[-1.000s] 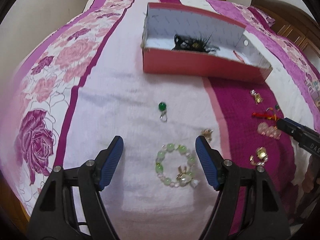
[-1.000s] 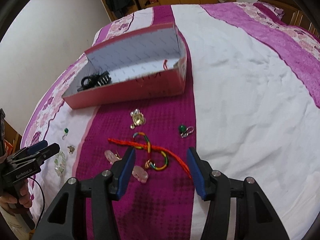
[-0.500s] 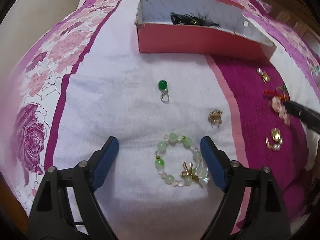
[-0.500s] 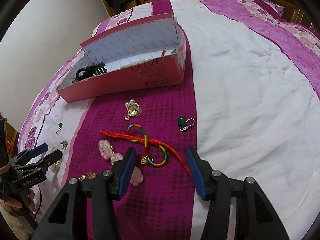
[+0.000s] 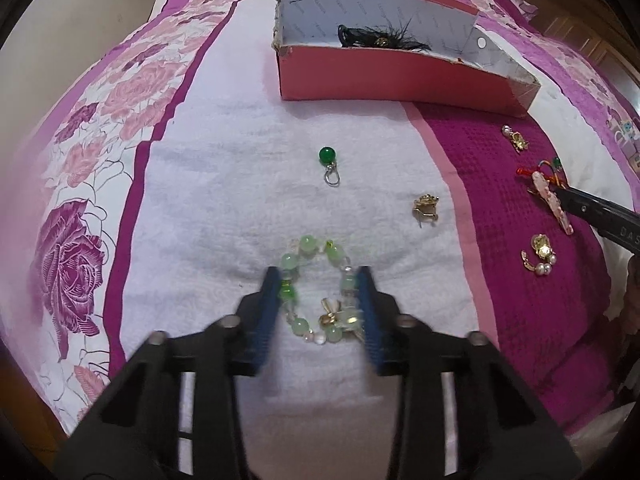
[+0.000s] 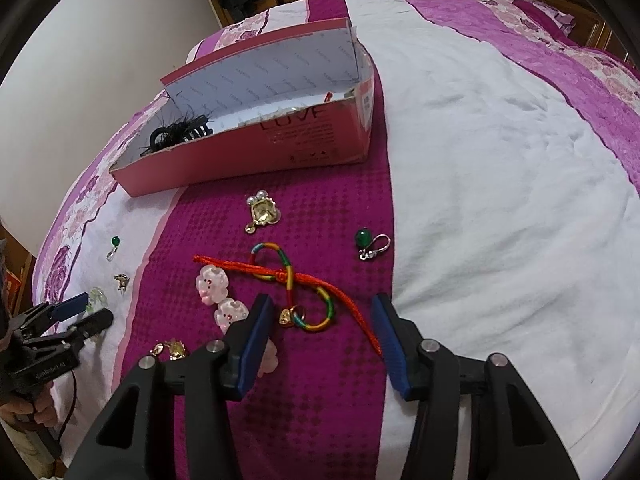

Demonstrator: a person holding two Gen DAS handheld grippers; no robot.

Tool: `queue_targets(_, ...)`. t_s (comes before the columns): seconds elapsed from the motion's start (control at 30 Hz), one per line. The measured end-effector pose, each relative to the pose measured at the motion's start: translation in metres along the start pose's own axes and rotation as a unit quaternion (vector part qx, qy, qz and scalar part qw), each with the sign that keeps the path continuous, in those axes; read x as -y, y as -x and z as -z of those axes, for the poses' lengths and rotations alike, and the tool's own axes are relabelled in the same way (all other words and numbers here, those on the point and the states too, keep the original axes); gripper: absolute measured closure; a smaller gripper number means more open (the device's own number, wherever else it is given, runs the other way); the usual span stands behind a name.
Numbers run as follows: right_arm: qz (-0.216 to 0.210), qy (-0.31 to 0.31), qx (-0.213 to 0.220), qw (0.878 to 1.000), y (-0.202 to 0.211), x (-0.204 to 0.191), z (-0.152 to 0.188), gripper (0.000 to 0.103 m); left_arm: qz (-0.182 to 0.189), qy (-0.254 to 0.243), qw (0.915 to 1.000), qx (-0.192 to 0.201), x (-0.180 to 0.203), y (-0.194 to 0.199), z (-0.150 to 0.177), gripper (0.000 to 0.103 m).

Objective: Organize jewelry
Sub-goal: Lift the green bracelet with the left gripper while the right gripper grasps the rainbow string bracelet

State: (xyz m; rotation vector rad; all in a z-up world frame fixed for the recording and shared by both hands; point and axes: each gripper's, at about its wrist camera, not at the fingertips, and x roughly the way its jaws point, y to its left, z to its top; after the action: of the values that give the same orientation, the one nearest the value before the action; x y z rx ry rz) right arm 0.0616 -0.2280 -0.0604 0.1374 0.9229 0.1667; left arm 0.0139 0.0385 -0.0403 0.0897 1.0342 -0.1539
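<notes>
A green and clear bead bracelet (image 5: 306, 244) with a gold charm lies on the white band of the bedspread. My left gripper (image 5: 318, 272) straddles it, its jaws closing, and both blue pads touch the beads on either side. On the magenta band lies a red cord with a rainbow loop (image 6: 296, 276) and a small gold charm. My right gripper (image 6: 322, 300) stands over it, jaws closing a little, pads still apart from the cord. An open pink box (image 5: 400, 76) at the back holds a black feathered hair clip (image 5: 376, 38).
Loose pieces lie about: a green bead pendant (image 5: 329, 158), a gold earring (image 5: 426, 208), a gold and pearl earring (image 5: 540, 254), pink charms (image 6: 212, 282), a green earring (image 6: 366, 240) and a gold pendant (image 6: 262, 212). Wooden wardrobes stand behind the bed.
The left jaws came down around the bracelet and closed in until the pads meet its beads. The right jaws narrowed slightly over the red cord.
</notes>
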Motion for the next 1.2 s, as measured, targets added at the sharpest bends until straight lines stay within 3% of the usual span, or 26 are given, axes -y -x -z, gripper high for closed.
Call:
queue_targets(0.07,0.007,0.001,0.002,1.0,0.001,0.001,0.001,0.06,0.004,-0.001,1.0,0.001,0.0,0.001,0.0,0.08)
queue_targets(0.13,0.005,-0.005,0.004,1.0,0.003,0.003,0.001,0.075,0.006,0.002,1.0,0.003,0.0,0.003,-0.001,0.084)
queue_targets(0.3,-0.003,-0.013,0.01,1.0,0.006,0.007,0.001,0.086,0.01,0.014,0.9998,0.007,-0.002,0.007,-0.003,0.085)
queue_targets(0.63,-0.022,-0.024,0.025,0.999,0.019,0.009,-0.002,0.088,0.017,0.035,0.999,0.019,-0.007,0.014,-0.005,0.085)
queue_targets(1.2,-0.047,-0.014,0.088,0.995,0.052,-0.005,-0.012,0.089,0.034,0.065,0.991,0.112,-0.01,0.051,-0.025,0.085)
